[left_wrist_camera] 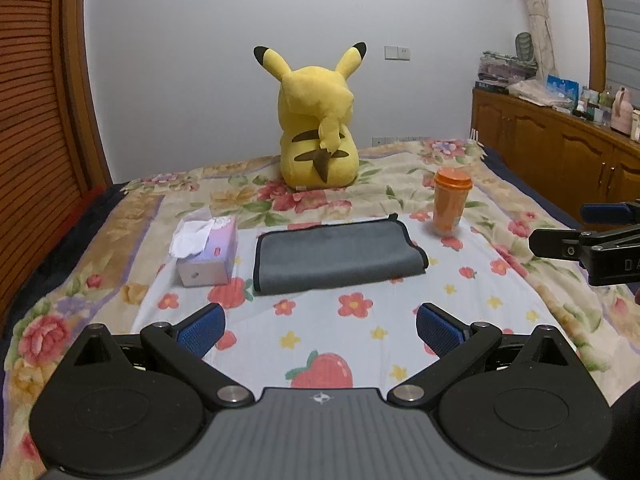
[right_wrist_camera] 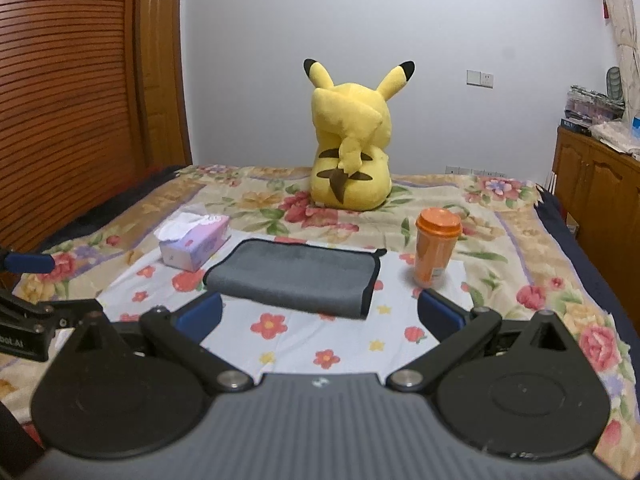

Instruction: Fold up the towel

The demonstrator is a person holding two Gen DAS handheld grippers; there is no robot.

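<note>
A grey towel with black trim [left_wrist_camera: 336, 255] lies folded flat on the flowered bed sheet [left_wrist_camera: 320, 320]; it also shows in the right wrist view [right_wrist_camera: 296, 274]. My left gripper [left_wrist_camera: 320, 330] is open and empty, hovering short of the towel's near edge. My right gripper [right_wrist_camera: 320, 316] is open and empty, also just short of the towel's near edge. The right gripper shows at the right edge of the left wrist view [left_wrist_camera: 600, 228], and the left gripper's blue finger [right_wrist_camera: 28, 262] shows at the left edge of the right wrist view.
A tissue box [left_wrist_camera: 206, 250] sits left of the towel, an orange lidded cup [left_wrist_camera: 450, 202] to its right. A yellow Pikachu plush [left_wrist_camera: 318, 124] sits behind. A wooden cabinet [left_wrist_camera: 560, 152] stands right of the bed, a slatted wardrobe [left_wrist_camera: 36, 120] left.
</note>
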